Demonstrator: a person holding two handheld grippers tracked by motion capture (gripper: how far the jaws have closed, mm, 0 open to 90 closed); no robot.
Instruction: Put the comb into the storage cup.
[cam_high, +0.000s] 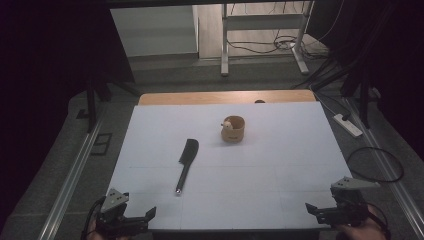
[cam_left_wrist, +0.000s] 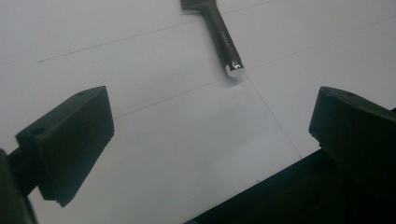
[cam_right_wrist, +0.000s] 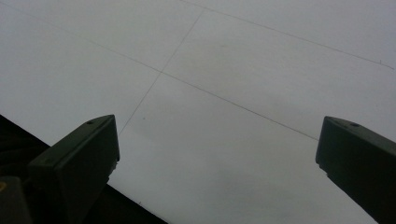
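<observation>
From the high view, a white bench (cam_high: 280, 150) carries a black knife (cam_high: 186, 165) lying flat left of centre, its broad blade pointing far and its slim handle pointing near, ending in a shiny cap. Well apart, toward the far middle, stands a small round wooden cup (cam_high: 233, 129) with a pale little object inside. The left gripper (cam_high: 146, 216) rests at the near left corner and the right gripper (cam_high: 312, 210) at the near right corner, both with jaws spread wide and empty. In the left gripper view, wide black jaws frame the bare bench, and the knife handle (cam_left_wrist: 225, 39) shows ahead, not yet reached. In the right gripper view, the jaws stand wide over plain white surface. The knife looks stiff, fairly light and smooth; it is probably best gripped across the handle, away from the blade.
</observation>
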